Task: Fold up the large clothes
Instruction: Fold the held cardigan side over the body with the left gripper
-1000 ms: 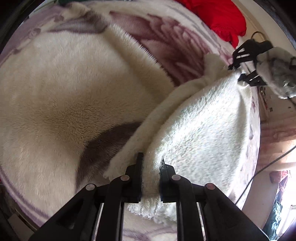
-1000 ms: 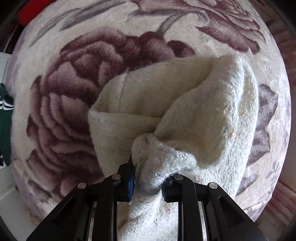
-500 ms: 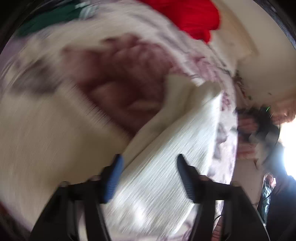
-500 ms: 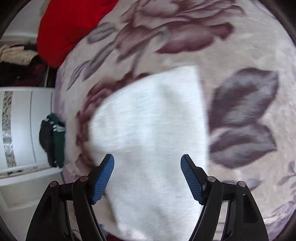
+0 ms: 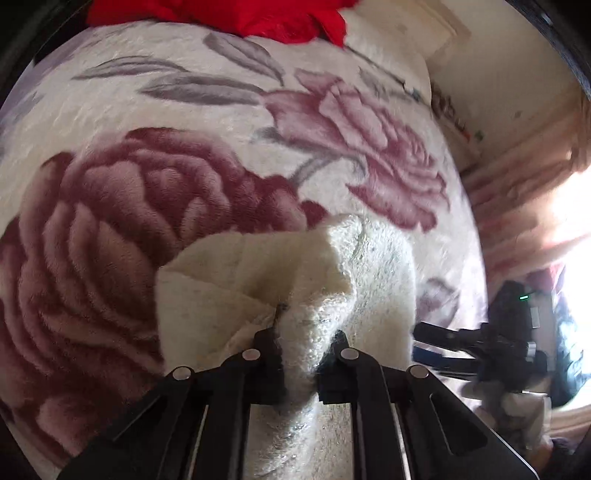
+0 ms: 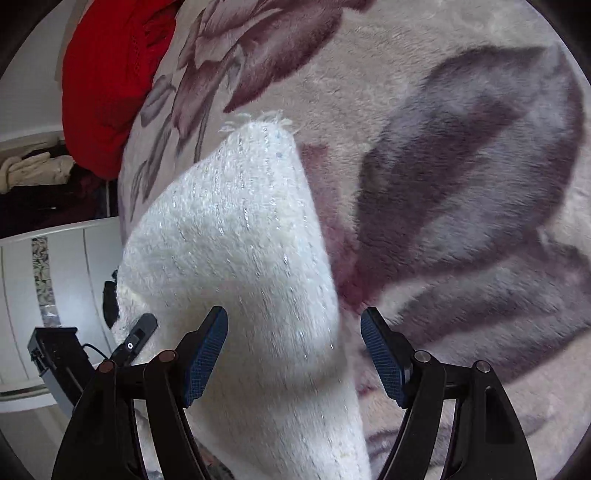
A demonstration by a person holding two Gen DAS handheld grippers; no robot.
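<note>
Sweater (image 5: 258, 280) white fuzzy, bunched, pinched in left gripper (image 5: 299, 350), right gripper (image 6: 293, 350) jaws apart, floral blanket (image 5: 147, 206) beneath, red garment (image 5: 229, 14) far.

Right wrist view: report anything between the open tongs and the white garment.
Nothing visible. The white garment already lies between the right tongs' open fingers, untouched by the pads, over the floral blanket. The left tongs are shut on it.

Ahead of my jaws the floral blanket (image 5: 192, 122) lies bare and open. A red garment (image 5: 236, 14) blocks its far edge. A white cabinet (image 6: 62, 258) closes the left side. The white knit garment (image 6: 240, 236) fills my near ground.
</note>
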